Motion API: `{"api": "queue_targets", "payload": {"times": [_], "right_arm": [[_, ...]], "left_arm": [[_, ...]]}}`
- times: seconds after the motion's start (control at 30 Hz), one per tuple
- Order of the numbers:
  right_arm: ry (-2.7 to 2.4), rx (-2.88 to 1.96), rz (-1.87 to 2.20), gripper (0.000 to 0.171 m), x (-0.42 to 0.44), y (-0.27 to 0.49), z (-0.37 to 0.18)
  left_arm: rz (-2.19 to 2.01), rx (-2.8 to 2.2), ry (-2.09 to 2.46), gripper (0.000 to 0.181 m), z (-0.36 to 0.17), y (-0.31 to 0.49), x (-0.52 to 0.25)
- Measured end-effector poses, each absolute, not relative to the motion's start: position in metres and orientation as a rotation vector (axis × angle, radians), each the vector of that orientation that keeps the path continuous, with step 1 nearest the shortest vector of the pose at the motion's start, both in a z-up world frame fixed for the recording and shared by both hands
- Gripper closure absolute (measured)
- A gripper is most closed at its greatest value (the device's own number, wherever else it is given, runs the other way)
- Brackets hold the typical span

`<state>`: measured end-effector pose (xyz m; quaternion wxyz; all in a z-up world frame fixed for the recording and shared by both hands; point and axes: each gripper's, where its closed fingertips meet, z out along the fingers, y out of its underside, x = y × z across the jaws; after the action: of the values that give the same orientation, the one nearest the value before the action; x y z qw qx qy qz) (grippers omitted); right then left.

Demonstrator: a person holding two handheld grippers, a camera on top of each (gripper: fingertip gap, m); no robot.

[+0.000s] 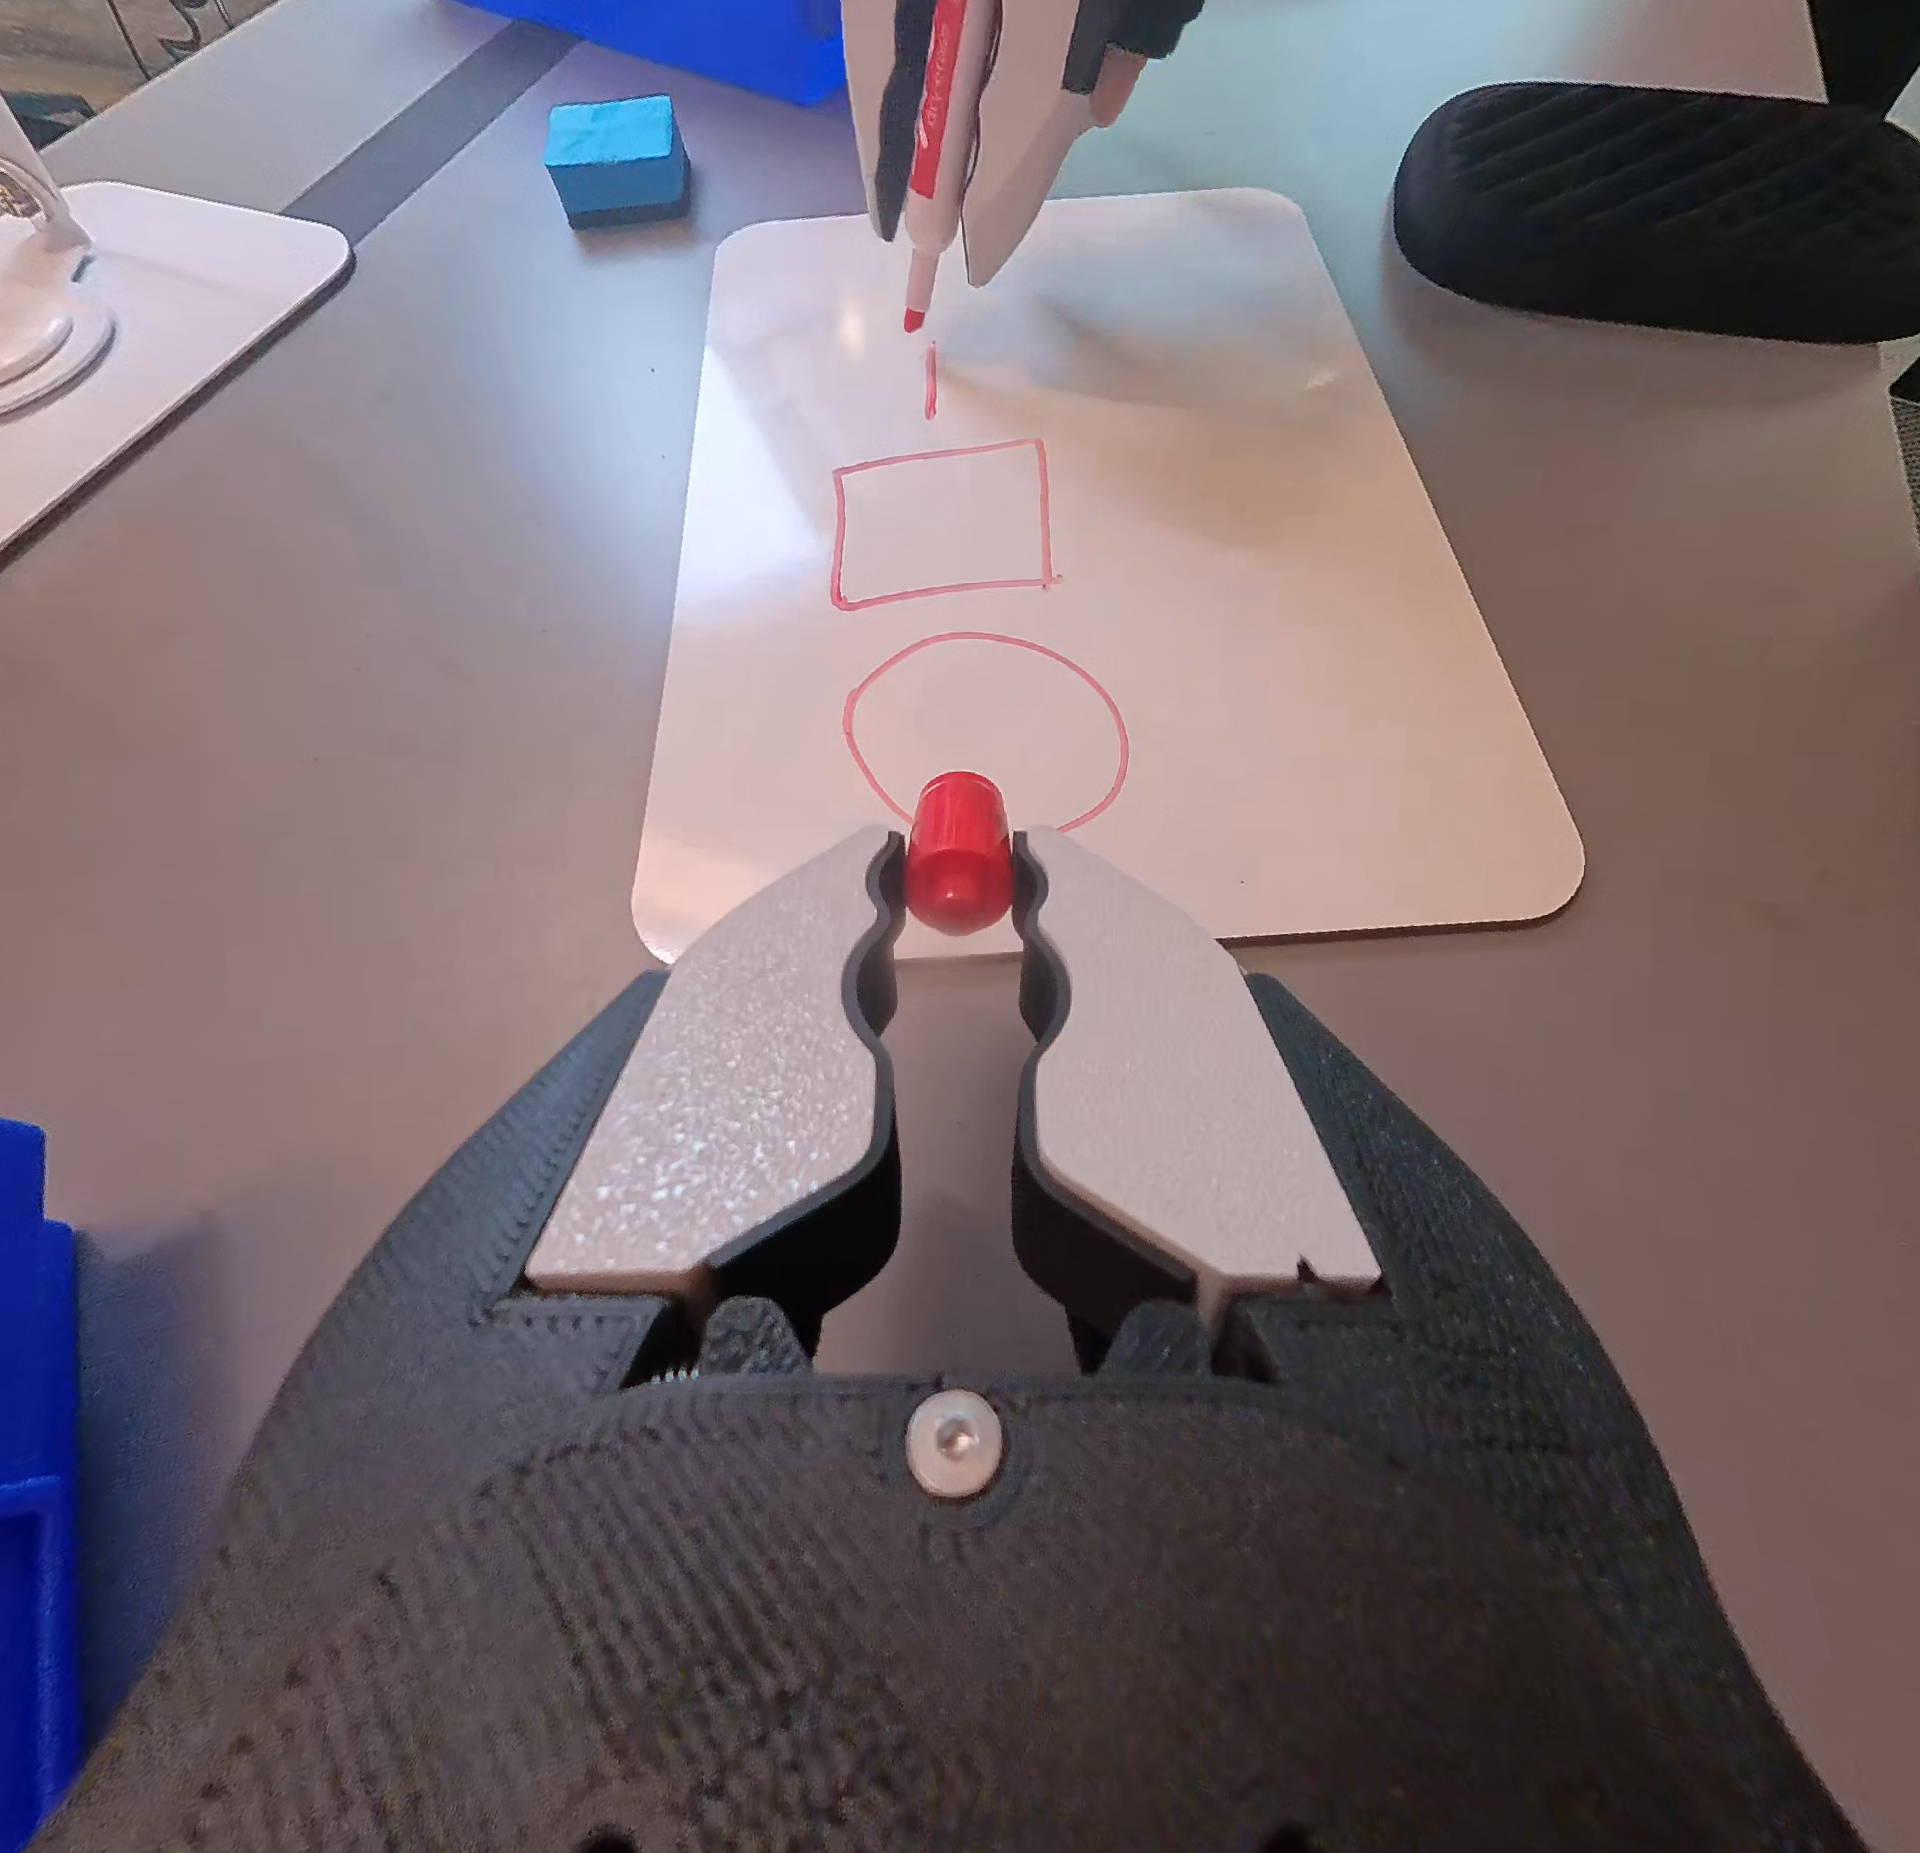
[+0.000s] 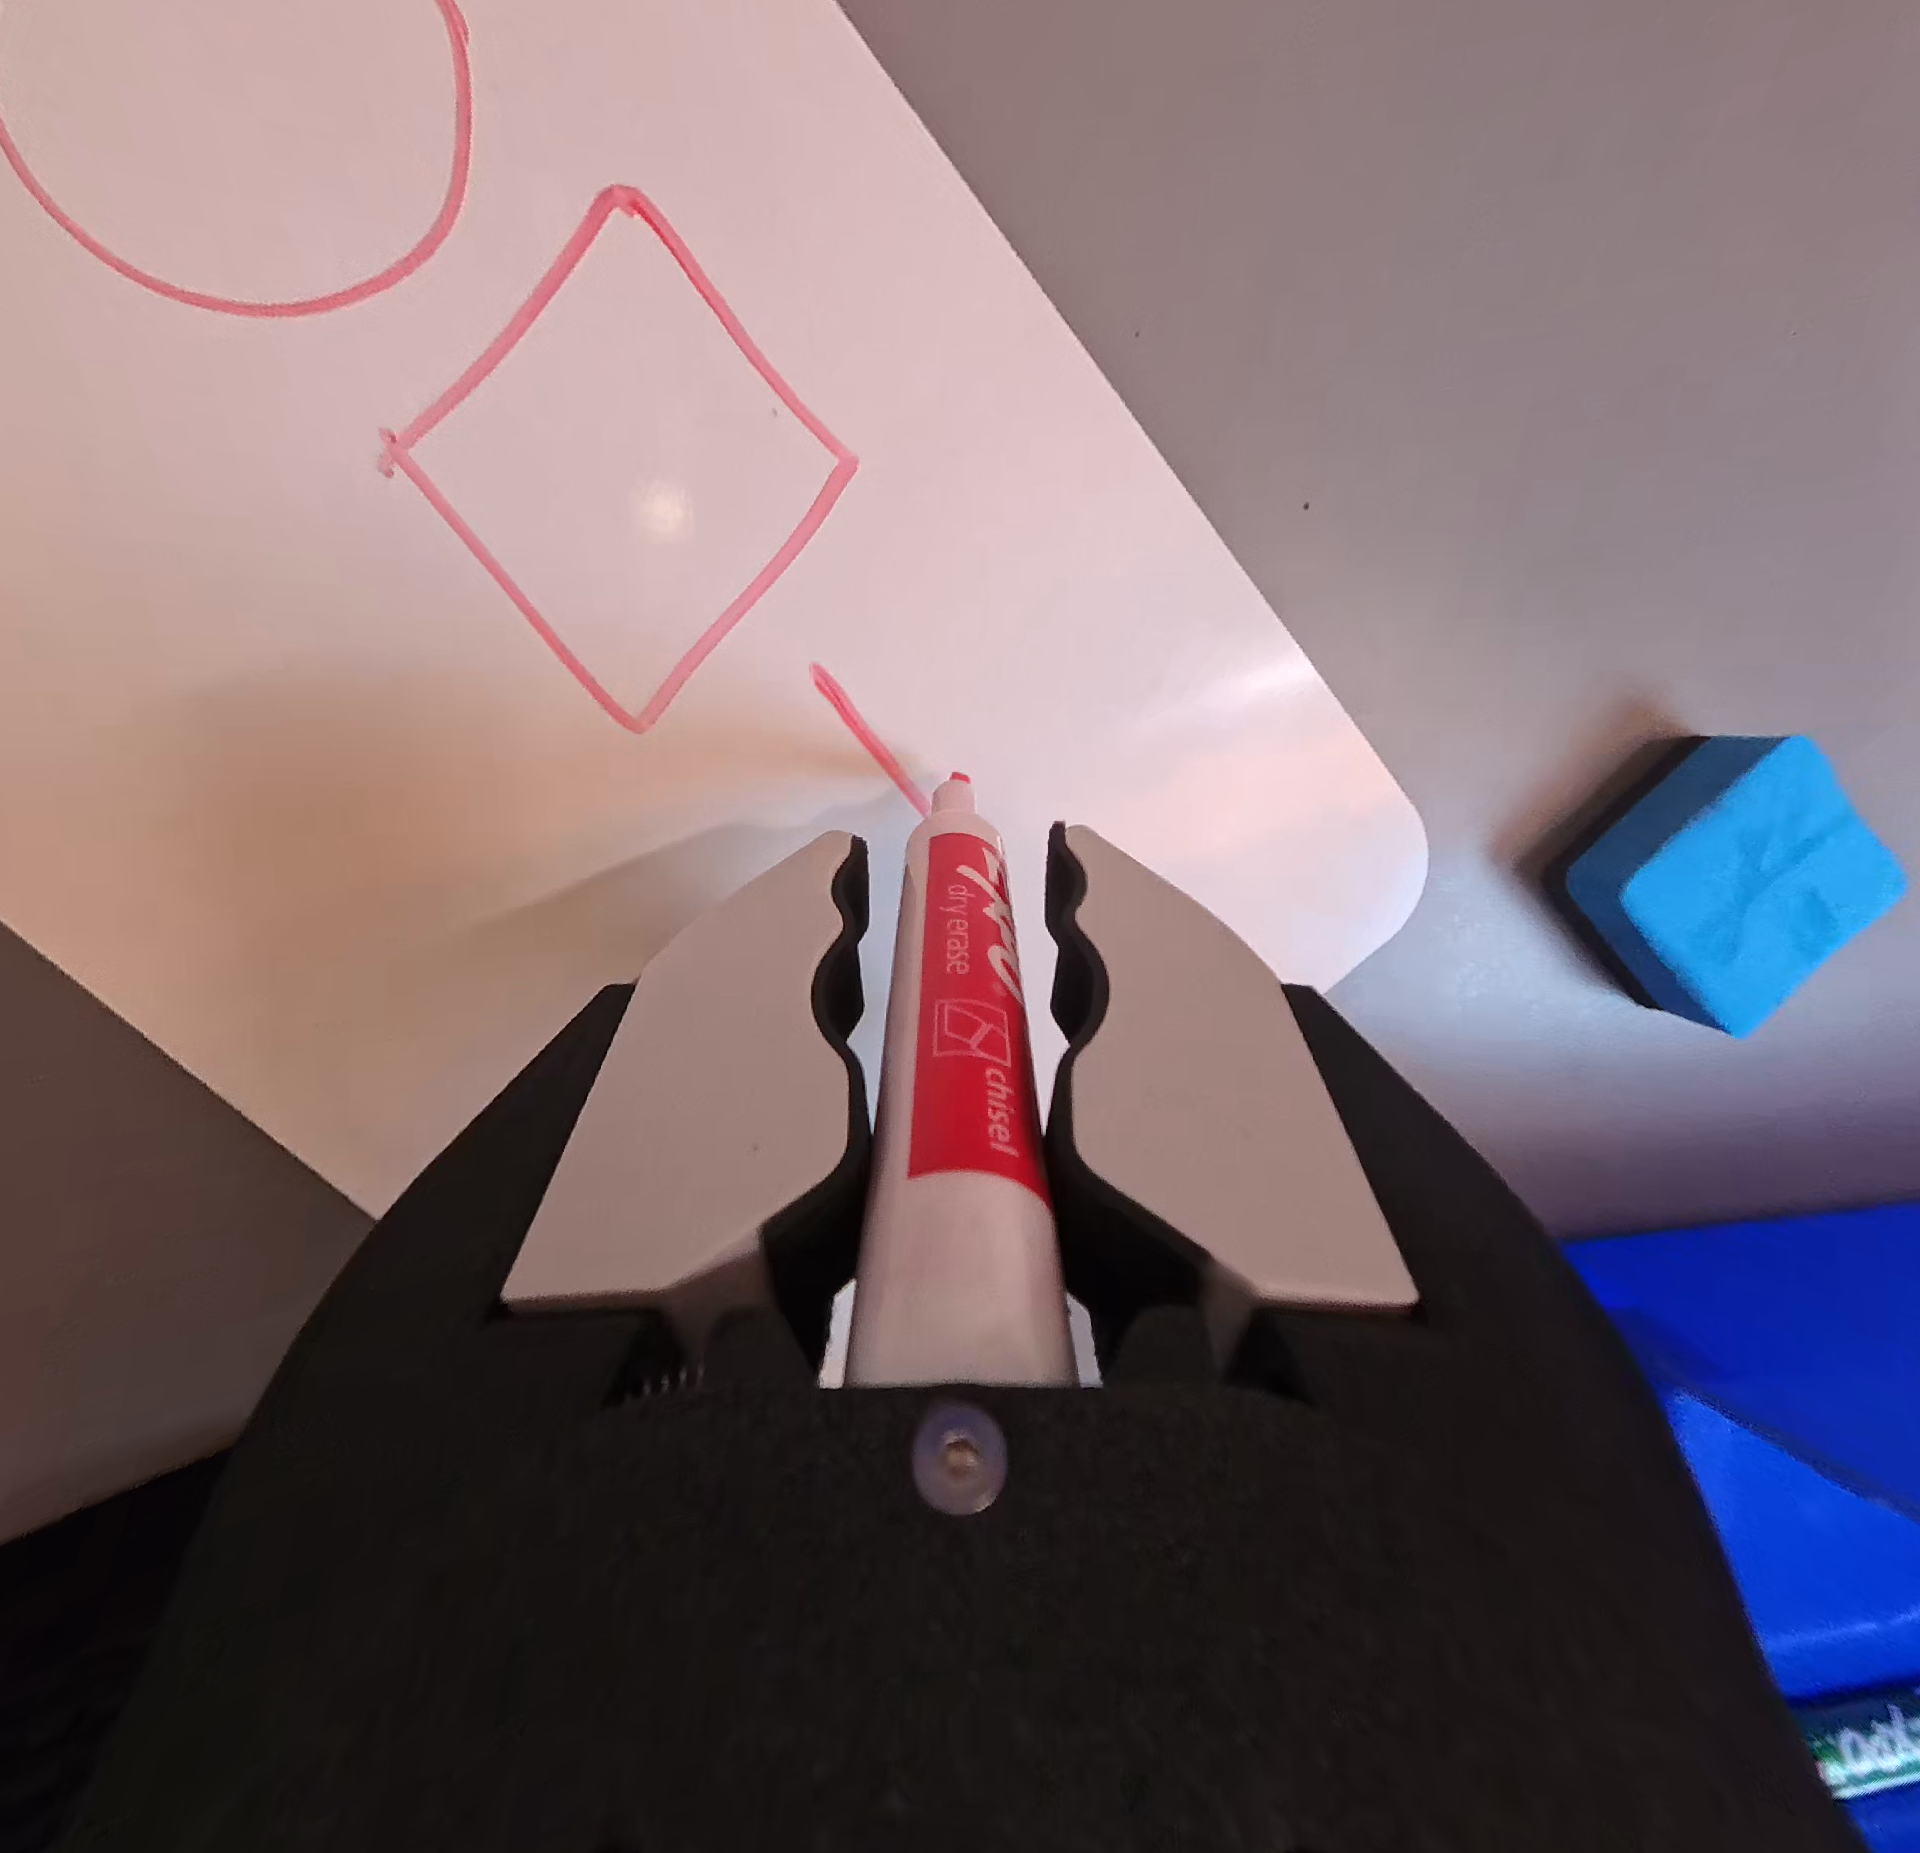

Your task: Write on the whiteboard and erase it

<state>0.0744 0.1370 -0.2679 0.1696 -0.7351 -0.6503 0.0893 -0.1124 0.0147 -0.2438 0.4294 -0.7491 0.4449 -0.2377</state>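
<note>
- My left hand-held gripper (image 1: 958,858) is closed on the red marker cap (image 1: 957,853), at the whiteboard's (image 1: 1299,660) near edge.
- My right hand-held gripper (image 2: 956,847) clamps the red marker (image 2: 961,1055), its tip at the end of a short red stroke (image 2: 862,738).
- A drawn circle (image 1: 985,733) and square (image 1: 943,523) sit along the whiteboard's middle.
- The blue eraser (image 1: 617,162) lies on the surface just off the whiteboard's far corner.

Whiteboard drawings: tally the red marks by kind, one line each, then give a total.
Circle: 1
Square: 1
Short straight stroke, by the tip of the marker: 1
Total: 3 marks on the whiteboard
</note>
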Motion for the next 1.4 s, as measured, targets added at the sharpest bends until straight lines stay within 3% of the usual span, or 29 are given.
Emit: {"api": "queue_targets", "payload": {"times": [1.07, 1.4], "right_arm": [[-1.963, -2.094, 0.260, 0.138, 0.080, 0.107, -0.276], [-1.797, -2.130, 0.206, 0.138, 0.098, 0.155, -0.263]], "left_arm": [[-0.600, -1.868, 1.113, 0.162, -0.243, 0.014, -0.112], [-0.593, -1.864, 1.114, 0.162, -0.242, 0.014, -0.112]]}}
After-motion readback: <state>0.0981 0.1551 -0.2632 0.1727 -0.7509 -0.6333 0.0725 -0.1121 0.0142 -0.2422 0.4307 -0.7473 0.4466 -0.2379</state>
